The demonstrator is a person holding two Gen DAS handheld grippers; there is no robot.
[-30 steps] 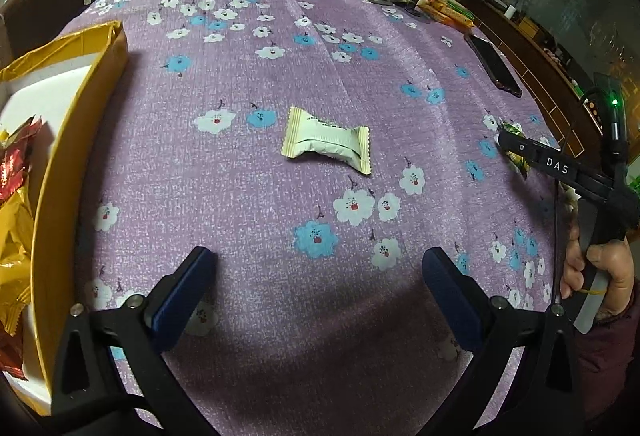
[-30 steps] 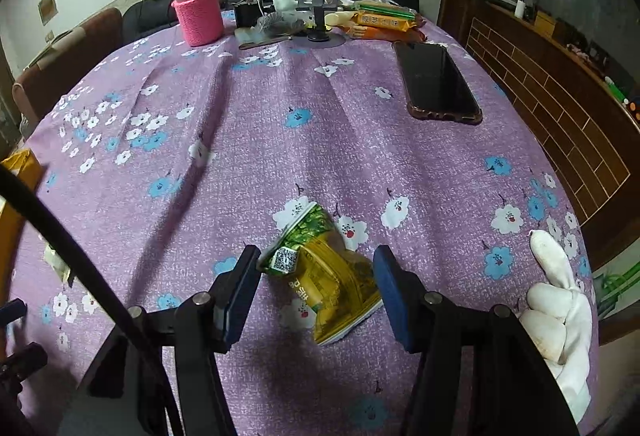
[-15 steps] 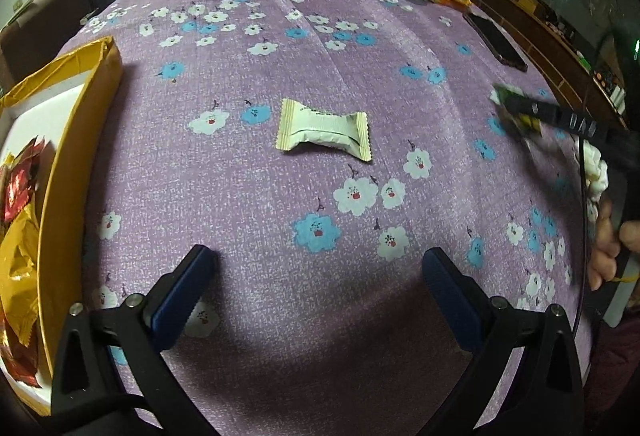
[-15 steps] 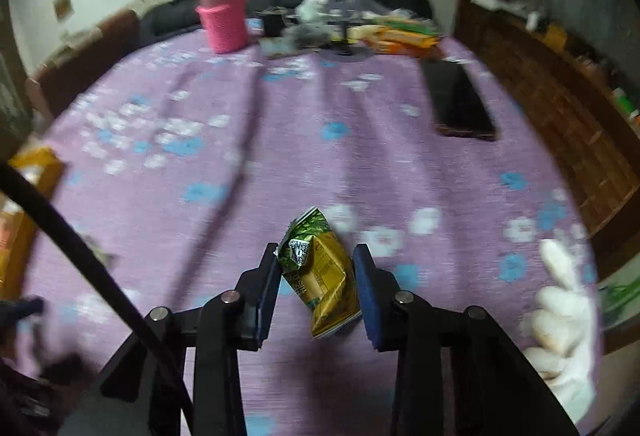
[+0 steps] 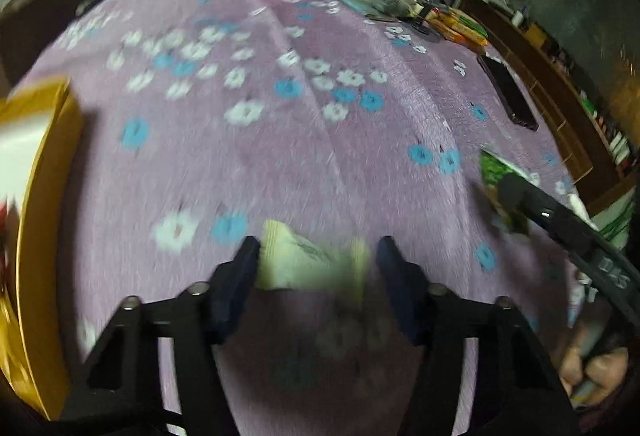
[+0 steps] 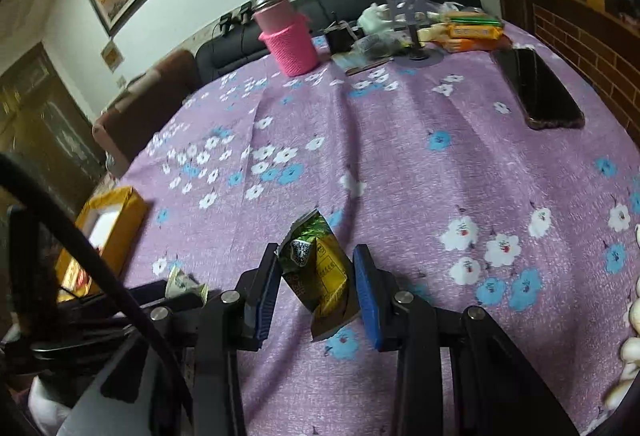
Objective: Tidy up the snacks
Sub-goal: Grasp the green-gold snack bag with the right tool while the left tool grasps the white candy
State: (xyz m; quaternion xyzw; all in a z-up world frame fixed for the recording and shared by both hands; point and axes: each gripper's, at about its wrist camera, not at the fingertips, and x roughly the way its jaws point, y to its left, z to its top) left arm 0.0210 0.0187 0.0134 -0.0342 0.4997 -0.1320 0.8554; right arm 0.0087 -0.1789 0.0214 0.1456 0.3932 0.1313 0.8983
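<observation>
We see the left wrist view smeared by motion blur, so the print on the pale cream snack packet (image 5: 312, 262) is unreadable and its right end melts into a greenish smear. The left gripper (image 5: 316, 276) has just been closing, with that packet lying crosswise between the dark blue fingers (image 5: 240, 276); the left pad touches the packet's crimped end, but on the right the blur hides whether the pad presses, so we cannot tell if it is clamped yet. The packet sits on the purple floral tablecloth (image 5: 280, 156). The right wrist view is sharp: the right gripper (image 6: 316, 286) is clamped on a green and yellow snack pouch (image 6: 318, 272), which stands upright and slightly crumpled between the blue pads (image 6: 366, 292), its bottom corner near the cloth, contact there unclear. The yellow box (image 5: 44, 196) is cut off at the left edge of the left view; inside we make out only a white lining and a sliver of red and gold wrappers. In the right view the same box (image 6: 120, 220) lies well left of the pouch, partly hidden behind a black cable (image 6: 80, 244). A dark phone (image 6: 536, 88) lies far right; a pink knitted cup sleeve (image 6: 290, 46) stands at the far edge.
</observation>
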